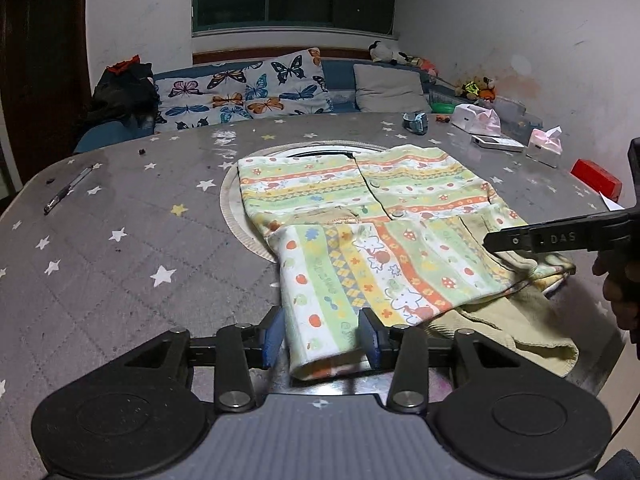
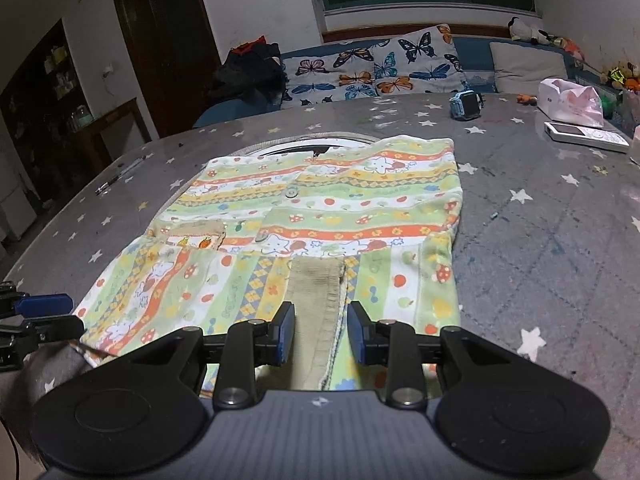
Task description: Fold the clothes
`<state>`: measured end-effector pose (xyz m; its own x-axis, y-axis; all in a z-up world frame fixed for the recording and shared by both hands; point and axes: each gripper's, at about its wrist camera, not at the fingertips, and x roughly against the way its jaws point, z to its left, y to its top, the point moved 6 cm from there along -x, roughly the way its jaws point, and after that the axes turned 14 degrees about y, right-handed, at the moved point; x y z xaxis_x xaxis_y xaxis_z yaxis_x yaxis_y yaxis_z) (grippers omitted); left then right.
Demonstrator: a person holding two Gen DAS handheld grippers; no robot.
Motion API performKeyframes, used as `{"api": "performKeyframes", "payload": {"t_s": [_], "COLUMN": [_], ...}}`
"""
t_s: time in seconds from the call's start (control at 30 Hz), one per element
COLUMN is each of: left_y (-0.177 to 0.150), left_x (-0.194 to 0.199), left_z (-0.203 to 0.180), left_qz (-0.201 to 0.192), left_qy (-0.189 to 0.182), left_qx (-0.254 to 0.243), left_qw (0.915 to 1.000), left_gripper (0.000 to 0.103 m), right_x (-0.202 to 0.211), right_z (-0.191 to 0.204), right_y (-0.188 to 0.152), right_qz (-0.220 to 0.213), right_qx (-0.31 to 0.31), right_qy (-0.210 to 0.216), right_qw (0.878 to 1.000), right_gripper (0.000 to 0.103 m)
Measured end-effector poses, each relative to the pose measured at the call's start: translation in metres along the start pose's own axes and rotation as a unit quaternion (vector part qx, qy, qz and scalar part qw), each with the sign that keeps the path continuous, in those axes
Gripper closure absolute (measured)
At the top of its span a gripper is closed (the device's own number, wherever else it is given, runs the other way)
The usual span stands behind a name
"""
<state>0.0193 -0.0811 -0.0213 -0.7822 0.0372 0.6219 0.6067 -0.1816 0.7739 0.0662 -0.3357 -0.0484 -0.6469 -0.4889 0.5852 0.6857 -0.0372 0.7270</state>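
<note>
A child's striped cartoon-print garment (image 1: pixel 360 200) lies flat on the grey star-print tablecloth (image 1: pixel 120 240), its near part folded over. My left gripper (image 1: pixel 322 334) is open, its blue pads on either side of the folded strip's (image 1: pixel 344 292) near end. My right gripper (image 2: pixel 320 332) is open over the garment's (image 2: pixel 320 208) near edge, its pads astride a beige ribbed band (image 2: pixel 320 292). The right gripper's black finger (image 1: pixel 536 240) reaches in from the right in the left wrist view. The left gripper's blue pad (image 2: pixel 44 304) shows at the left edge of the right wrist view.
A pen (image 1: pixel 68 190) lies at the table's left. A blue watch (image 1: pixel 416 122), tissue packs (image 1: pixel 478 118), a white device (image 1: pixel 498 144) and a red box (image 1: pixel 596 182) sit at the far right. A round mat (image 1: pixel 240 224) lies under the garment. A sofa with butterfly pillows (image 1: pixel 248 92) stands behind.
</note>
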Motion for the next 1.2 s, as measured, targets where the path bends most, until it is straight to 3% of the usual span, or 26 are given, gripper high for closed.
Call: {"api": "performKeyframes", "payload": {"t_s": [0.07, 0.17, 0.33, 0.47, 0.57, 0.7, 0.73, 1.0, 1.2], "left_y": [0.001, 0.004, 0.009, 0.016, 0.021, 0.034, 0.038, 0.053, 0.046], "left_x": [0.000, -0.001, -0.004, -0.007, -0.011, -0.020, -0.022, -0.061, -0.078], "left_z": [0.000, 0.000, 0.002, 0.002, -0.001, -0.007, -0.010, -0.032, -0.026], "left_qz": [-0.001, -0.002, -0.003, -0.008, -0.010, -0.010, -0.010, 0.008, 0.026], "left_qy": [0.002, 0.005, 0.016, 0.012, 0.010, 0.004, -0.002, -0.002, 0.015], "left_qx": [0.002, 0.005, 0.012, 0.019, 0.019, 0.024, 0.024, 0.003, -0.003], "left_qw": [1.0000, 1.0000, 0.9998, 0.9997, 0.9997, 0.9997, 0.9997, 1.0000, 0.9995], "left_gripper": [0.053, 0.047, 0.025, 0.023, 0.029, 0.067, 0.072, 0.075, 0.075], "right_x": [-0.004, -0.008, 0.005, 0.022, 0.018, 0.004, 0.003, 0.007, -0.016], "right_z": [0.002, 0.007, 0.014, 0.018, 0.014, 0.007, 0.005, 0.010, 0.002], "right_y": [0.001, 0.004, 0.016, 0.030, 0.027, 0.018, 0.018, 0.025, 0.023], "right_qz": [0.000, 0.005, -0.018, -0.043, -0.039, -0.022, -0.020, -0.036, -0.007], "right_qx": [0.005, 0.020, 0.043, 0.061, 0.063, 0.054, 0.053, 0.089, 0.091], "right_qy": [0.001, 0.001, -0.010, -0.028, -0.034, -0.029, -0.034, -0.051, -0.033], "right_qw": [1.000, 1.000, 0.999, 0.997, 0.997, 0.998, 0.998, 0.994, 0.995], "right_gripper": [0.074, 0.096, 0.097, 0.097, 0.096, 0.092, 0.092, 0.090, 0.090]}}
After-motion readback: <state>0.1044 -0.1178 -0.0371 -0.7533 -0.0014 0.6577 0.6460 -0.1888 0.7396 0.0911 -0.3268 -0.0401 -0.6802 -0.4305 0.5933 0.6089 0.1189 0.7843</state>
